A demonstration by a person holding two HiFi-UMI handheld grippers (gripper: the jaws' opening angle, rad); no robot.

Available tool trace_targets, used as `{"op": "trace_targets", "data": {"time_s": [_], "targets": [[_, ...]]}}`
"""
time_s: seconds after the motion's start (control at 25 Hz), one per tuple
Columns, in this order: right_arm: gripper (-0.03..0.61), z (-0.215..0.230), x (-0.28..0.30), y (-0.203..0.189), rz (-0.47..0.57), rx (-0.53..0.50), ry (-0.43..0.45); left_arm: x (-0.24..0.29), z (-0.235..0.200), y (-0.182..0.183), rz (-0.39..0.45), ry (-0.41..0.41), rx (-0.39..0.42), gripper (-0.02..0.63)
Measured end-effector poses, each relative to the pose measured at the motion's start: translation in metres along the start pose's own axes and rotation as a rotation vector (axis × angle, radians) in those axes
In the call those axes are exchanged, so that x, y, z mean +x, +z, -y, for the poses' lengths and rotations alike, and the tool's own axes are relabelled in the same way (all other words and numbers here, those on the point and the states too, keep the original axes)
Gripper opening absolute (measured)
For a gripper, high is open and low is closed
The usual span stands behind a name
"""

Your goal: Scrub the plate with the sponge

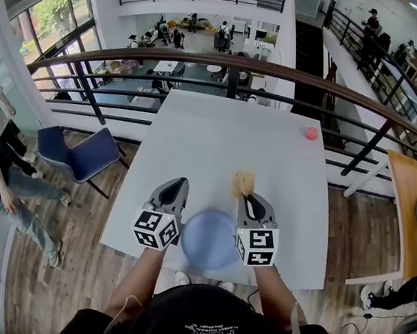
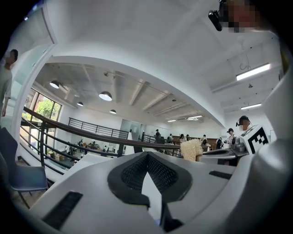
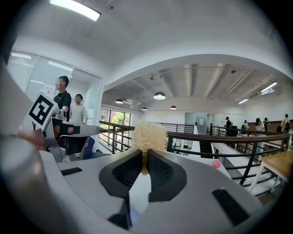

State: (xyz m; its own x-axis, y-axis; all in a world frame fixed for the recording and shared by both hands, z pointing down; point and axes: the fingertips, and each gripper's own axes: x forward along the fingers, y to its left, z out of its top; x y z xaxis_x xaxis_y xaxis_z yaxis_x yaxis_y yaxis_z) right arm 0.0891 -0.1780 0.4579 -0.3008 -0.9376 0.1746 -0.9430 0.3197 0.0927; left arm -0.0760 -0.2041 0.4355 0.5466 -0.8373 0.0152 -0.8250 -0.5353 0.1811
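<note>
The white bench (image 1: 219, 138) is filling the middle of the head view, and the blue plate (image 1: 210, 238) is lying flat at its near edge, sitting between the bodies of the two grippers with their marker cubes overlapping its rim on either side. The left gripper (image 1: 181, 183) is pointing away over the bench just left of the plate; its own view is showing the jaws (image 2: 146, 155) pressed together at the tips with nothing between them. The right gripper (image 1: 247, 196) is clamping its jaws (image 3: 144, 153) on the tan, fibrous sponge (image 3: 147, 136). That sponge (image 1: 243, 182) is sticking out past the tips, just beyond the plate's far right rim and apart from it. A small pink ball (image 1: 312, 133) is sitting well away, near the bench's far right corner.
</note>
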Motion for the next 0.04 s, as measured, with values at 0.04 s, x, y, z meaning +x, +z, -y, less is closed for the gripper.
{"op": "trace_targets", "data": {"time_s": [0.04], "targets": [[0.043,0.0001,0.0004,0.0007,0.001,-0.001,0.0,-0.0002,-0.001,0.0021,0.007,0.006,0.002,0.012]]}}
